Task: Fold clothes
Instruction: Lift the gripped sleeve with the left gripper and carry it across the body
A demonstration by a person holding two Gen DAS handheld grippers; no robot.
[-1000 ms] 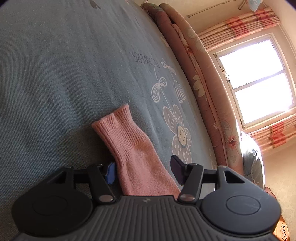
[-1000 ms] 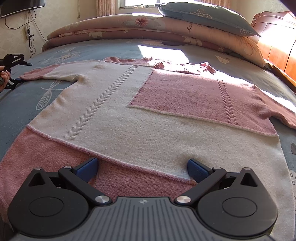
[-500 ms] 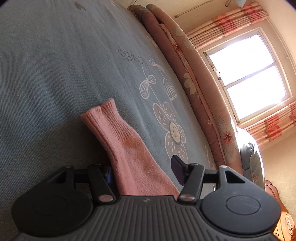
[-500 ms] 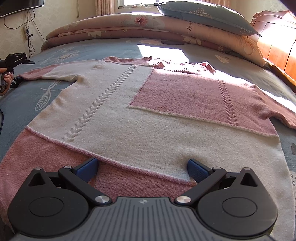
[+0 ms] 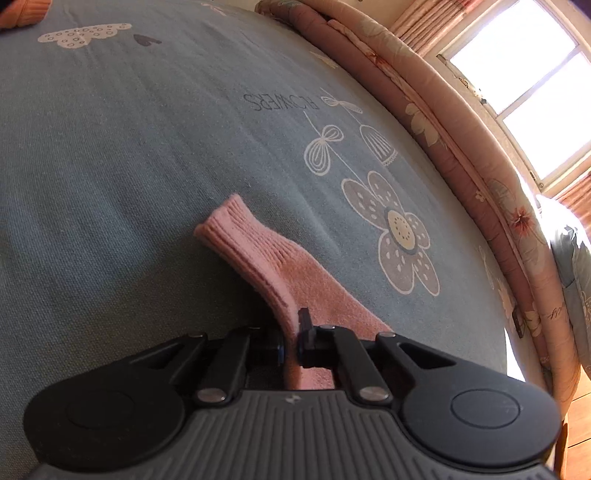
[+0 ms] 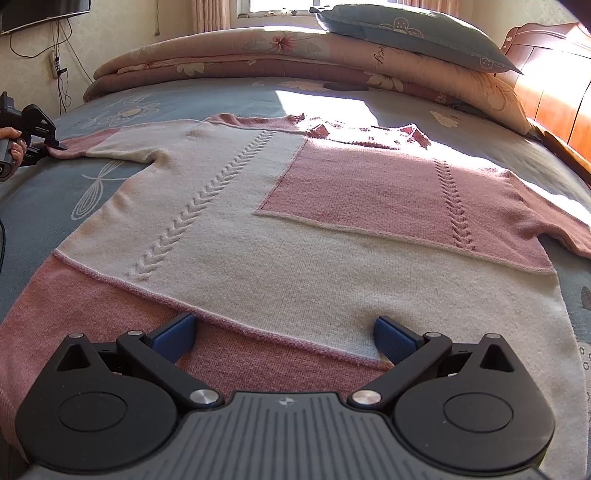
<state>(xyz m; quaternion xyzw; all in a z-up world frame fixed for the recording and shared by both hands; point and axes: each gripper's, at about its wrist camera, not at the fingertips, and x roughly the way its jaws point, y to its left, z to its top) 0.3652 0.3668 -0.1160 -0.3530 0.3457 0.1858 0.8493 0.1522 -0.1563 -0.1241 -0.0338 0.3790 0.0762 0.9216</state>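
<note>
Right wrist view: a pink-and-cream knit sweater (image 6: 295, 221) is spread flat on the bed (image 6: 207, 98); the right hand-held gripper (image 6: 284, 336) is held wide open and empty over its hem. The sleeve cuff (image 5: 251, 254) has just been pinched by the left hand-held gripper (image 5: 291, 347), and is best carried low across the body.

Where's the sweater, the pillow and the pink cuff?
sweater (image 6: 280, 266): right wrist view, cream middle of its body.
pillow (image 6: 413, 35): right wrist view, top face.
cuff (image 5: 225, 225): left wrist view, ribbed end.
</note>
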